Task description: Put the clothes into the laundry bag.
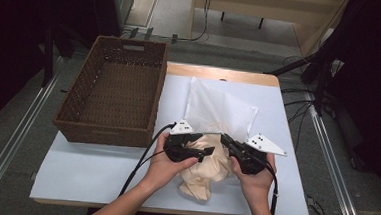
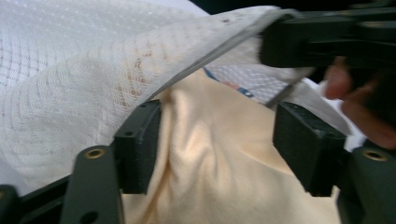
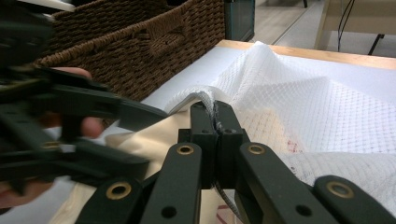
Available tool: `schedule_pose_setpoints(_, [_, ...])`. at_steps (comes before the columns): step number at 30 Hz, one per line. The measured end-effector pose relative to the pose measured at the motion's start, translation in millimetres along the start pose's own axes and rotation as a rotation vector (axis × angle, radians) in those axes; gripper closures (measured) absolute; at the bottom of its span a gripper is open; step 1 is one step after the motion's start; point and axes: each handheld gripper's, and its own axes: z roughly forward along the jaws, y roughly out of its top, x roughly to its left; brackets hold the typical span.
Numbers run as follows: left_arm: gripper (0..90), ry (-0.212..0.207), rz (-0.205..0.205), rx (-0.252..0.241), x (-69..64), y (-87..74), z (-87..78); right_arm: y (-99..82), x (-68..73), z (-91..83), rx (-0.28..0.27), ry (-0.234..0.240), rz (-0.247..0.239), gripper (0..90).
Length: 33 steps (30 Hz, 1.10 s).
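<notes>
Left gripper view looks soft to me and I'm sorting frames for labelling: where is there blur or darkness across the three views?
Left gripper view: the right tool and hand at upper right are smeared, the cream cloth sharper. Right gripper view: the left tool is blurred, the mesh bag crisp. High view: the room edges are dark, the table evenly lit.

- Left gripper (image 1: 202, 151): black body, grey three-cornered plate with dark screws on top, black cable trailing behind.
- Right gripper (image 1: 225, 139): same black build, grey plate, black cable.
- Jaws: flat black arms with brass-ringed holes, blocky black pads.
- Forearms: bare, no sleeves.
</notes>
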Motion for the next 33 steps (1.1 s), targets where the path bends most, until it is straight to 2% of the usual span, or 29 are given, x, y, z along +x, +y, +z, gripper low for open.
schedule_pose_setpoints(2, [27.9,-0.013,0.017,0.005,-4.0,-3.3,-7.5,0.2,-0.1,-0.1,-0.002,-0.003,-0.003,90.0])
schedule_pose_setpoints(5, [24.5,-0.049,0.007,0.012,-7.9,-10.5,-16.3,0.3,0.5,-0.4,-0.004,-0.002,-0.001,90.0])
schedule_pose_setpoints(9, [19.9,-0.020,0.043,0.039,-14.0,-22.1,-19.2,0.4,1.5,0.0,-0.001,0.000,-0.003,90.0])
schedule_pose_setpoints(11, [18.5,-0.020,0.055,0.060,-16.1,-27.6,-18.1,0.3,1.4,0.4,-0.001,0.000,-0.004,90.0])
schedule_pose_setpoints(15, [16.1,0.024,0.090,0.085,-22.2,-37.4,-11.6,0.3,1.4,0.6,0.000,0.003,-0.002,90.0])
schedule_pose_setpoints(19, [15.6,0.047,0.131,0.119,-27.8,-44.2,-3.3,0.0,1.8,1.0,0.002,0.004,-0.003,90.0])
schedule_pose_setpoints(21, [16.3,0.076,0.155,0.137,-30.1,-46.3,-0.1,-0.1,1.7,1.1,0.001,0.004,-0.006,90.0])
schedule_pose_setpoints(23, [21.0,0.110,0.156,0.143,-30.9,-47.2,2.5,-0.2,1.8,1.2,0.002,0.005,-0.006,90.0])
schedule_pose_setpoints(25, [33.4,0.144,0.150,0.141,-30.6,-46.4,2.2,-0.3,2.6,1.2,0.003,0.007,-0.004,90.0])
schedule_pose_setpoints(27, [46.6,0.151,0.131,0.128,-30.3,-44.1,0.9,-0.5,3.0,1.7,0.003,0.009,-0.012,90.0])
schedule_pose_setpoints(29, [60.5,0.134,0.118,0.127,-30.9,-40.9,-0.6,-0.6,3.9,2.2,0.005,0.011,-0.013,90.0])
schedule_pose_setpoints(31, [68.7,0.130,0.108,0.125,-31.2,-37.4,-1.0,-0.7,5.0,2.4,0.005,0.013,-0.012,90.0])
schedule_pose_setpoints(33, [76.0,0.108,0.094,0.112,-30.0,-33.1,-2.0,-0.5,6.0,2.2,0.004,0.015,-0.013,90.0])
